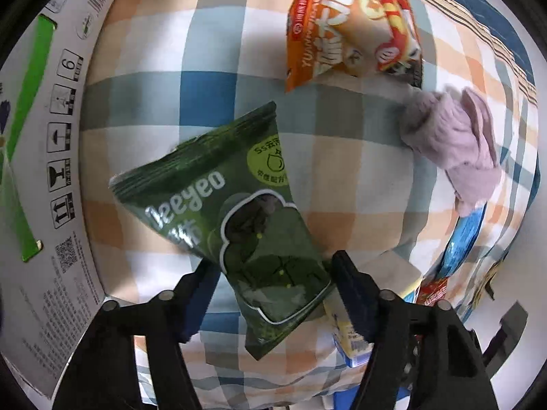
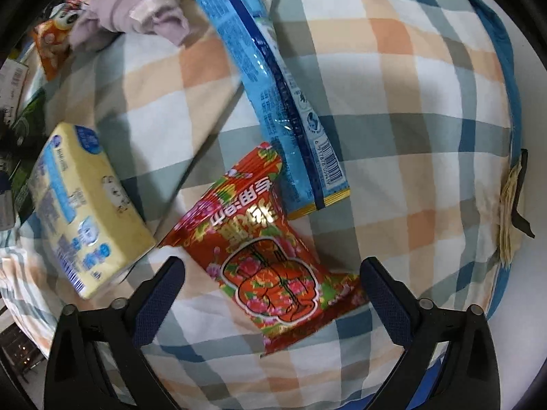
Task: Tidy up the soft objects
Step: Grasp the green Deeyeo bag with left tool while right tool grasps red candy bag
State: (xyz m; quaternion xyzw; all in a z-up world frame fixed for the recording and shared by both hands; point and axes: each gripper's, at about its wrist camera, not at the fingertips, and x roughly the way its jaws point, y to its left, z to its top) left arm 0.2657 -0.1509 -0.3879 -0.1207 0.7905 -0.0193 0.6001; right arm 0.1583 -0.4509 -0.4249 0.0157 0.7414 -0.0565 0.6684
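Note:
In the left wrist view my left gripper [image 1: 273, 266] is shut on a dark green pouch [image 1: 239, 212] and holds it tilted above the checked bedding [image 1: 212, 68]. An orange snack bag [image 1: 352, 27] and a lilac knitted cloth [image 1: 451, 140] lie beyond. In the right wrist view my right gripper [image 2: 273, 266] is open, its jaws on either side of a red flowered pouch [image 2: 266, 256] on the bedding [image 2: 410, 102]. A long blue pack [image 2: 273, 95] lies just behind it, and a yellow tissue pack [image 2: 85, 212] to its left. The lilac cloth [image 2: 136, 10] is at the back left.
A white cardboard box [image 1: 44, 157] with green stripes and handling symbols stands at the left of the left wrist view. The bed's blue edge [image 2: 509, 68] runs along the right, with a small frayed tag [image 2: 512, 205] on it.

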